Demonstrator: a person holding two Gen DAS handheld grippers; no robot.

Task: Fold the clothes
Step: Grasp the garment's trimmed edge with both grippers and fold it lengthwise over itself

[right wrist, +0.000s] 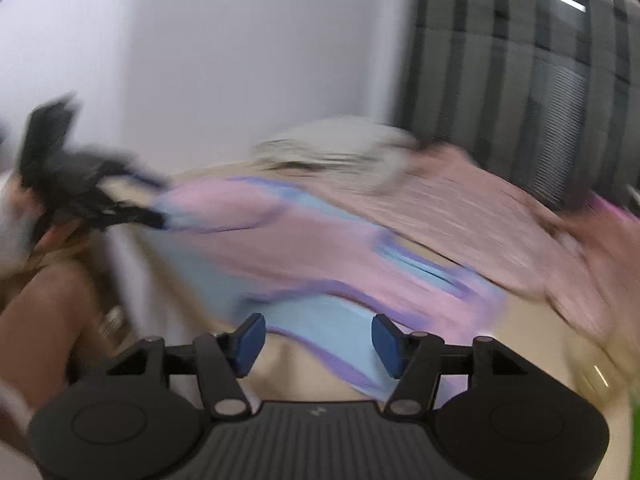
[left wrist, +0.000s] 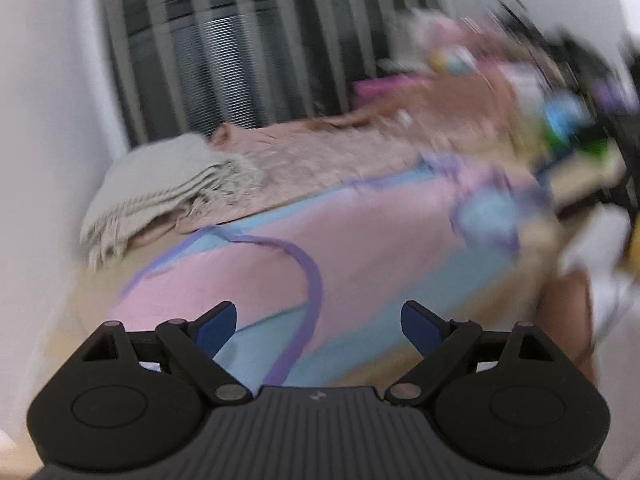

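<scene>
A pink and light-blue garment with purple trim [left wrist: 360, 232] lies spread on the beige table [left wrist: 96, 292]; it also shows in the right wrist view [right wrist: 320, 248]. My left gripper [left wrist: 319, 330] is open and empty, just above the garment's near edge. My right gripper [right wrist: 319, 344] is open and empty over the garment's blue part. In the right wrist view the left gripper [right wrist: 132, 216] shows blurred at the garment's left end; whether it touches the cloth I cannot tell. Both views are motion-blurred.
A folded grey fringed blanket [left wrist: 168, 192] lies at the table's far left on a pink textured cloth [left wrist: 320, 156]. Colourful clutter [left wrist: 568, 120] stands at the right. A white wall [left wrist: 48, 120] and dark blinds [left wrist: 240, 40] lie behind.
</scene>
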